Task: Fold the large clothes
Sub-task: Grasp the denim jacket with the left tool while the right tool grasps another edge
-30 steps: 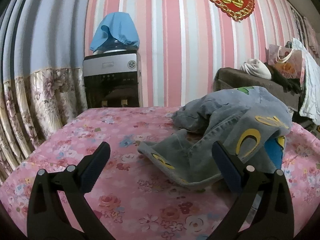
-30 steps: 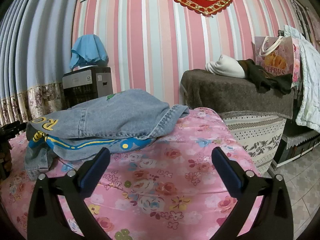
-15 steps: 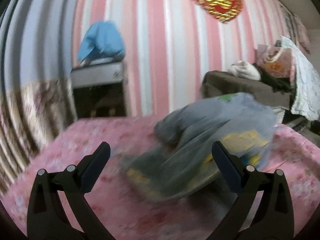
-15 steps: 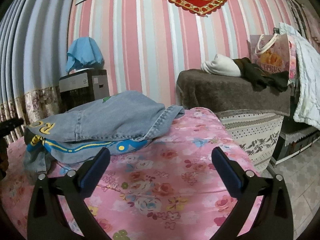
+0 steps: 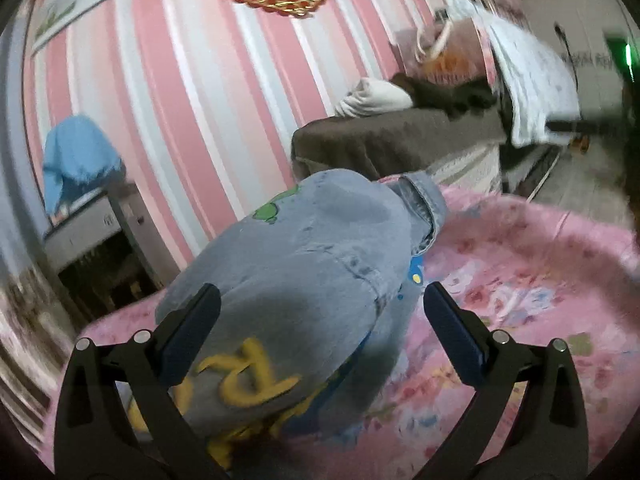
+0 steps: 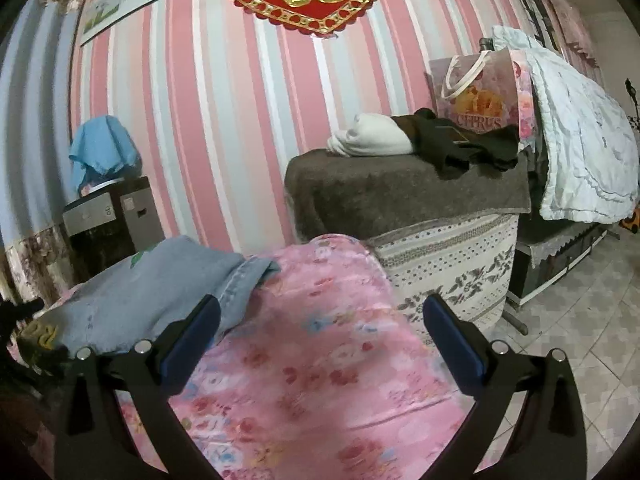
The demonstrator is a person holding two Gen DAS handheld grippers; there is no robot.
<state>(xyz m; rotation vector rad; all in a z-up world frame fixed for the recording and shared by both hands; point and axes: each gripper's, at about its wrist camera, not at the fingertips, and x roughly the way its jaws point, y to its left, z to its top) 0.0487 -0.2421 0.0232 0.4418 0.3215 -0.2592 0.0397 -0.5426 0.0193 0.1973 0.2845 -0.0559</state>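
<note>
A crumpled light-blue denim garment (image 5: 316,264) with yellow letters and blue trim lies on the pink floral bed (image 5: 520,280). My left gripper (image 5: 320,336) is open and empty, close above the garment's near end, its jaws wide on either side of the bunched cloth. In the right wrist view the garment (image 6: 160,292) lies at the left on the bed (image 6: 320,360). My right gripper (image 6: 320,336) is open and empty over the bare bedspread, just right of the garment's hem.
A brown-covered cabinet (image 6: 400,200) with a white bundle, dark clothes and a gift bag (image 6: 480,92) stands beyond the bed's far end. A water dispenser (image 6: 108,216) under a blue cloth stands by the striped wall. Tiled floor (image 6: 580,320) lies to the right.
My left gripper has swung right and moved in close over the denim garment. My right gripper has risen and tilted down, shifting right so the garment sits further left.
</note>
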